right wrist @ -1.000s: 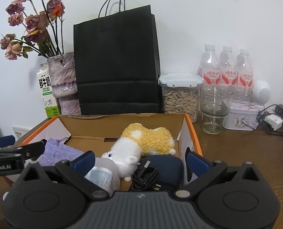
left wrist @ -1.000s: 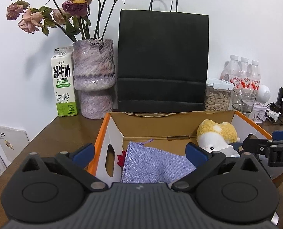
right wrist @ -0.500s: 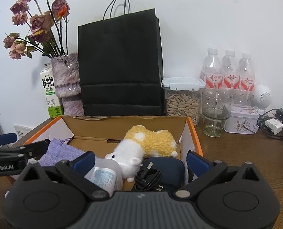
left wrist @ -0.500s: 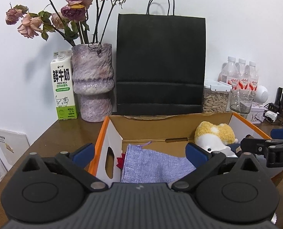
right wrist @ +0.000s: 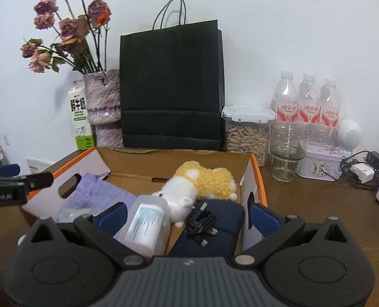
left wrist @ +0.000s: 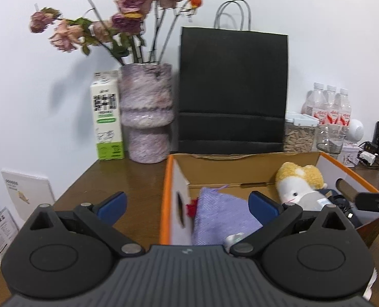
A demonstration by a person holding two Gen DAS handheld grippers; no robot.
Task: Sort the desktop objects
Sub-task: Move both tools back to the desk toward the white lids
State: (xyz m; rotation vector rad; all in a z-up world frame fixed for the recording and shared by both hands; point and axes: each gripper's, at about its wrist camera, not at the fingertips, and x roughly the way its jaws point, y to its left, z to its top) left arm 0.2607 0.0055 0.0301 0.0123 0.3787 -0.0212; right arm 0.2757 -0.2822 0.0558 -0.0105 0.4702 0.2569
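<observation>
Both grippers hang wide open and empty over the near edge of the cardboard box, which sits on the tabletop in front of the black paper bag. Inside, the plush toy lies toward the box's right rear: soft and light, best pinched across its body. The plastic bottle lies on its side at the front, smooth and likely slippery, so grip its middle. The lilac pouch on the left is limp; the coiled cable rests on a dark case.

The left gripper straddles the box's left wall; the right gripper hovers above the bottle and cable.
</observation>
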